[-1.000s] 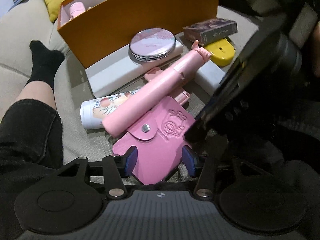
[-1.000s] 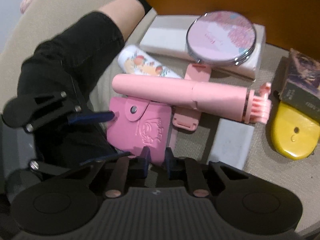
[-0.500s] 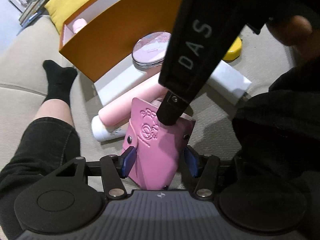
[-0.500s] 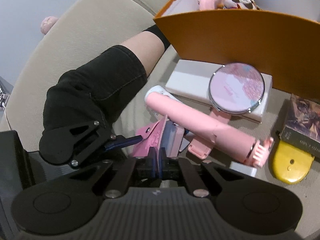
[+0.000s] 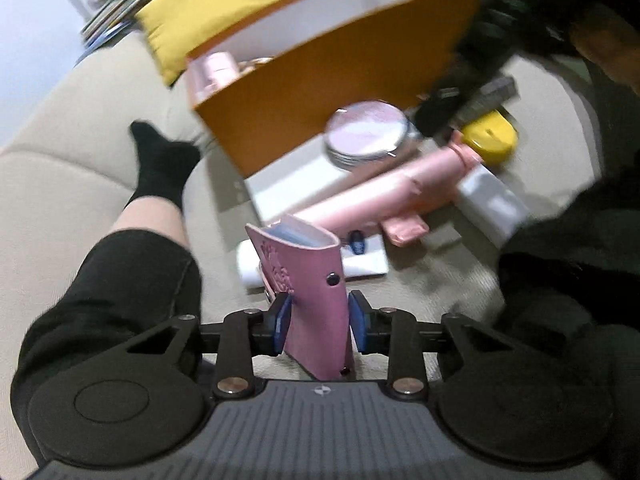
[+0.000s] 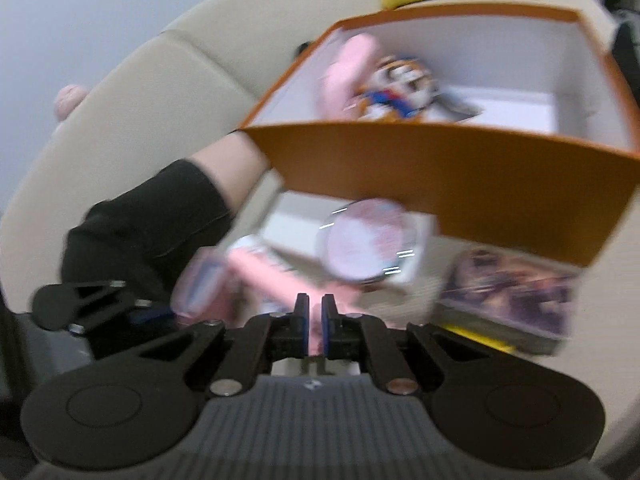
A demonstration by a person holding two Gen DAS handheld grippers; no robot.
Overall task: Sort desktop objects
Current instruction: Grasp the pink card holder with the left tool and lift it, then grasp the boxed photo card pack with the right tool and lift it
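Sofa (image 5: pixel 52 200): beige cushions under everything; a person's leg in black shorts and a black sock lies at 9 o'clock in the left wrist view.
Orange box (image 5: pixel 328 76): open on top, white inside, at 12 o'clock; in the right wrist view a pink thing and a soft toy (image 6: pixel 400 88) lie in it, blurred.
Yellow cushion (image 5: pixel 208 4): behind the box, at 11 o'clock.
White flat box (image 5: pixel 296 188): in front of the orange box, near the centre.
Pink tube (image 5: pixel 384 188): long, lying across the white flat box toward 2 o'clock.
Round mirror (image 5: pixel 366 134): pink lid, resting on the white flat box; any writing on it is too blurred to read.
Dark small box (image 6: pixel 512 292): purple print, at 3 o'clock in the right wrist view; its text is not readable.
Yellow thing (image 5: pixel 490 140): oval, at 2 o'clock, beside the tube's end.
Pink wallet (image 5: pixel 308 292): upright, lifted off the sofa, pressed pattern on its front, one snap button, something blue in its open top.
Left gripper (image 5: pixel 318 324): its jaws have just been closing, and the blue pads now pinch the wallet from both sides.
Right gripper (image 6: pixel 311 322): jaws pressed almost together with nothing between them, raised and facing the orange box.
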